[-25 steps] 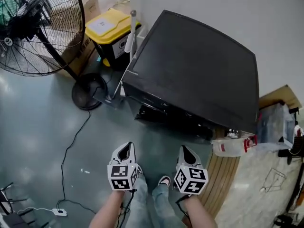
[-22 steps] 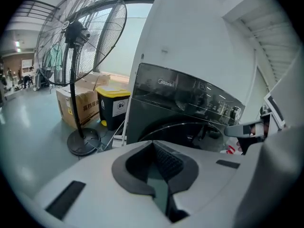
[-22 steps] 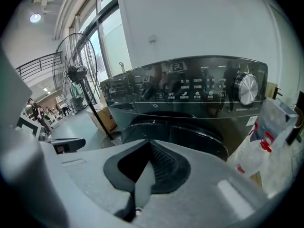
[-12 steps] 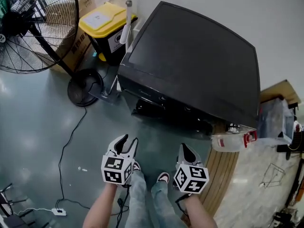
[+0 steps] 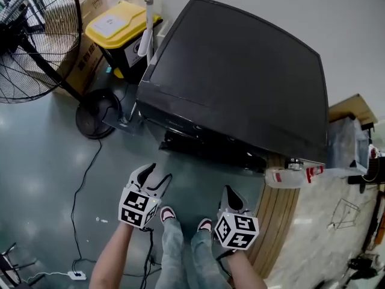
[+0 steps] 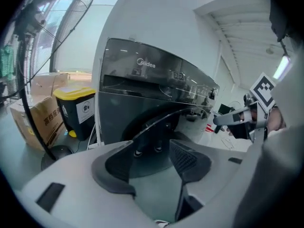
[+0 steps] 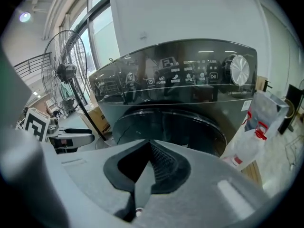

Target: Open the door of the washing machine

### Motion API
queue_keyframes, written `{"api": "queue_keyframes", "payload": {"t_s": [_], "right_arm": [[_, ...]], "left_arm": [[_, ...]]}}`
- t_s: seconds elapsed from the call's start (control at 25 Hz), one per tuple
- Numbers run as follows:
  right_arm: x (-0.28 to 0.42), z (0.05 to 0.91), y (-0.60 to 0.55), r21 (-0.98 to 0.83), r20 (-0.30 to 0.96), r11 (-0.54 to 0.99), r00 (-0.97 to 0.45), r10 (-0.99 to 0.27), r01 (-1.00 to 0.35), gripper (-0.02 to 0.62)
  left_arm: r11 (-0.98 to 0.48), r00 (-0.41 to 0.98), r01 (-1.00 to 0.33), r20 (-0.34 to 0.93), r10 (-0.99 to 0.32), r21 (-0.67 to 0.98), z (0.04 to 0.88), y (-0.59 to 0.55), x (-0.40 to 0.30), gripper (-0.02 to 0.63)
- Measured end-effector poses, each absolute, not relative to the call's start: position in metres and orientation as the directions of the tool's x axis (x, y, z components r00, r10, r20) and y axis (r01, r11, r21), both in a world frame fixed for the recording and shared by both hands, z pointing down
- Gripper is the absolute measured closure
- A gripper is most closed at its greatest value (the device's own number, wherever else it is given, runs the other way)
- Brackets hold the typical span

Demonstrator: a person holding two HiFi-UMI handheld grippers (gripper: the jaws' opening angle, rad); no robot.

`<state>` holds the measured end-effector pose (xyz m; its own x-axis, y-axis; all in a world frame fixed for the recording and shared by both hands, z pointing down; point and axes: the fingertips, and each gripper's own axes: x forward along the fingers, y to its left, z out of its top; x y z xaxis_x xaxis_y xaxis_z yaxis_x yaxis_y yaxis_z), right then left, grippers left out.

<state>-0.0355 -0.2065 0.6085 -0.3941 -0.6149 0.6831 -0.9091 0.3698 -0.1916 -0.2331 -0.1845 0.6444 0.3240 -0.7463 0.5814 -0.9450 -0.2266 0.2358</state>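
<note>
The black washing machine stands against the white wall, and its round dark door lies flat against the front below the control panel. In the left gripper view the door sits straight ahead, some way beyond the jaws. My left gripper hangs over the floor in front of the machine; its jaws have just been opening and stand apart with nothing between them. My right gripper hovers beside it, its fingertips meeting, shut on nothing. Neither gripper touches the machine.
A large floor fan, a yellow-lidded bin and a cardboard box stand left of the machine. A white bottle with a red cap sits at its right front corner by a wooden platform. A cable crosses the floor.
The left gripper's jaws went from shut to wide open, and it shifted left and lower in the head view. The right gripper sank a little. The view shifted, so the machine now sits further left.
</note>
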Motion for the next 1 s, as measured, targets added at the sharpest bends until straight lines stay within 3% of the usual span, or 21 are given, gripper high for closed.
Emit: {"api": "queue_keyframes", "payload": {"t_s": [0.24, 0.72, 1.0], "right_arm": [[-0.031, 0.621, -0.206, -0.187, 0.69, 0.327, -0.361, -0.627, -0.926, 0.591], [-0.015, 0.642, -0.201, -0.191, 0.717, 0.239, -0.302, -0.629, -0.952, 0.591], [-0.017, 0.654, -0.195, -0.185, 0.734, 0.245, -0.3, -0.61, -0.952, 0.591]], "left_arm": [[-0.431, 0.412, -0.894, 0.599, -0.686, 0.122, 0.669, -0.205, -0.232, 0.367], [-0.544, 0.461, -0.835, 0.645, -0.61, 0.083, 0.721, -0.254, -0.248, 0.367], [-0.624, 0.509, -0.772, 0.705, -0.494, 0.121, 0.744, -0.262, -0.245, 0.368]]}}
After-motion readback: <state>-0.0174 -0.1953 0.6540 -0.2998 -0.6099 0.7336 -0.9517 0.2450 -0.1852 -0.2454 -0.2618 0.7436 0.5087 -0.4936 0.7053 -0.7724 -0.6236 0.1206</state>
